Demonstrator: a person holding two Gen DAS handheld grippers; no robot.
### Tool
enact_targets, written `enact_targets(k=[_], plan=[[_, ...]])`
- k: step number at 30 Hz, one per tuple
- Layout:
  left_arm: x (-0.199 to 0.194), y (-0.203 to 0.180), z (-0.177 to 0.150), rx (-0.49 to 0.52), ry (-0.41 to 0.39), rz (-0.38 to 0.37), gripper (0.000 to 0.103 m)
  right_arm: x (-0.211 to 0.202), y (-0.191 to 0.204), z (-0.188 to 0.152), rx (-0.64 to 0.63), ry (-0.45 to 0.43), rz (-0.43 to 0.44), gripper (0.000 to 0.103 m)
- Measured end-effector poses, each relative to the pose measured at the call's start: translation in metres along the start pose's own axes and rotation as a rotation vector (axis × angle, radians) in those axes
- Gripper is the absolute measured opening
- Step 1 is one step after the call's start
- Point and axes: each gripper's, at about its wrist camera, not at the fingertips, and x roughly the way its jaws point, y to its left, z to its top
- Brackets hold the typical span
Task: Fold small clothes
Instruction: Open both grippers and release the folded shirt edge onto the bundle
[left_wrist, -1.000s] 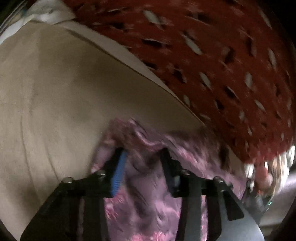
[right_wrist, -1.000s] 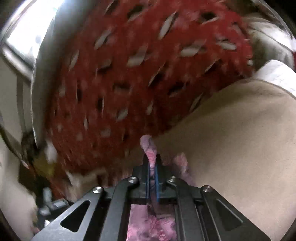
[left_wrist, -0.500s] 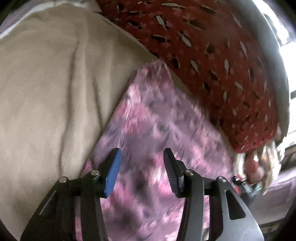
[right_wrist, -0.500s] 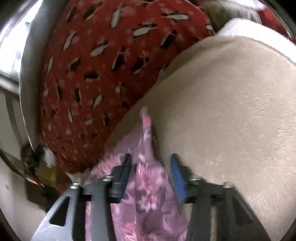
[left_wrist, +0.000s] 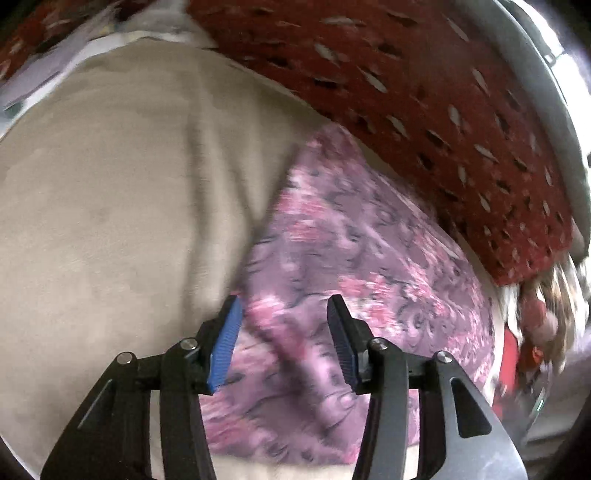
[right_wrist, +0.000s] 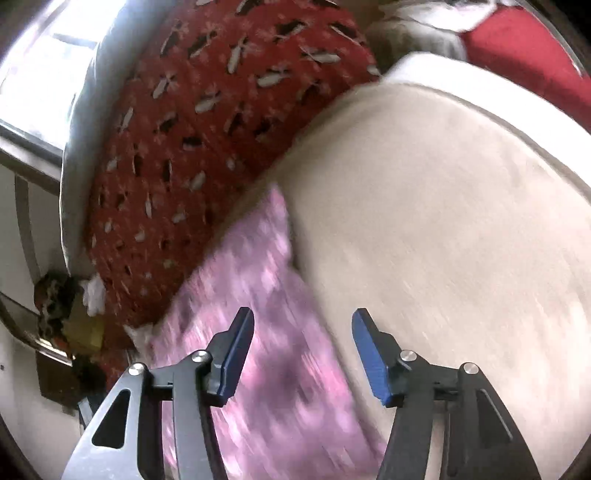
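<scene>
The pink and purple flowered cloth (left_wrist: 354, 266) lies flat on the beige cover (left_wrist: 122, 206), running from the lower middle of the left wrist view up toward the red patterned blanket (left_wrist: 424, 96) at the upper right. It looks like a neat, straight-edged panel, so at least one fold seems done; whether another fold is wanted, I cannot tell, and no other small clothes show clearly.

The left gripper (left_wrist: 284, 325) points steeply down over the near part of the cloth. Its jaws stand about half apart, with the cloth under them but nothing pinched between the pads.

In the right wrist view the cloth (right_wrist: 258, 295) runs from the lower middle up toward the centre, and its long right edge meets the beige cover (right_wrist: 443, 221). The right gripper (right_wrist: 303, 343) hangs over that edge, tilted less steeply; its jaws are opening, with nothing between them, and the cloth lies free beneath. This view is blurred.
</scene>
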Motion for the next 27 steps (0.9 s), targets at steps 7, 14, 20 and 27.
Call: enact_targets(k=[7, 14, 20, 27], plan=[[0.003, 0.048, -0.027, -0.144, 0.073, -0.017, 0.048, -0.029, 0.02, -0.038, -0.101, 0.001, 0.061, 0.007], [-0.007, 0.058, -0.019, -0.083, 0.035, 0.019, 0.048, -0.03, -0.005, -0.04, -0.08, -0.001, -0.161, 0.006], [-0.017, 0.02, -0.021, 0.022, -0.051, -0.119, 0.056, -0.066, 0.041, -0.041, -0.052, -0.222, -0.102, 0.014], [0.018, -0.034, -0.041, 0.211, -0.025, 0.03, 0.059, 0.004, 0.104, -0.051, -0.224, -0.152, -0.061, 0.029]])
